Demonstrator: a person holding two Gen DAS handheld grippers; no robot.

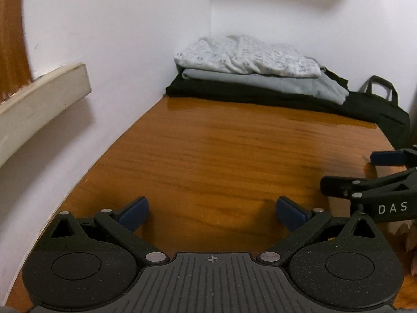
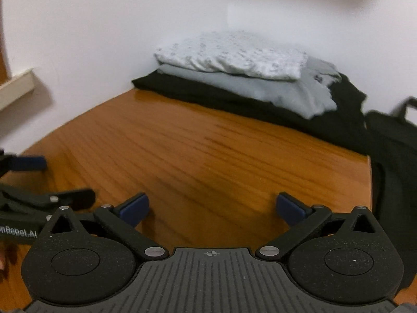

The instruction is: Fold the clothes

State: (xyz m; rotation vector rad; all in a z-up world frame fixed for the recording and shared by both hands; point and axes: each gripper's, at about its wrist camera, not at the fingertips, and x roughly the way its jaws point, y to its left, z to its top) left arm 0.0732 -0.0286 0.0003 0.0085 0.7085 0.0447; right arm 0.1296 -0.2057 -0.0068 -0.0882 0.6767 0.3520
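At the table's point(image 1: 221, 151) far corner, folded clothes point(image 1: 247, 60) lie stacked lengthwise along the back wall

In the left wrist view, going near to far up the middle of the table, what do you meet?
Left gripper, open → bare wooden table → black garment at the bottom of the stack → grey garment → white patterned garment on top → white wall.

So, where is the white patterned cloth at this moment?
In both views the white patterned cloth lies on top of the stack, over the grey garment, in the table's far corner by the wall.
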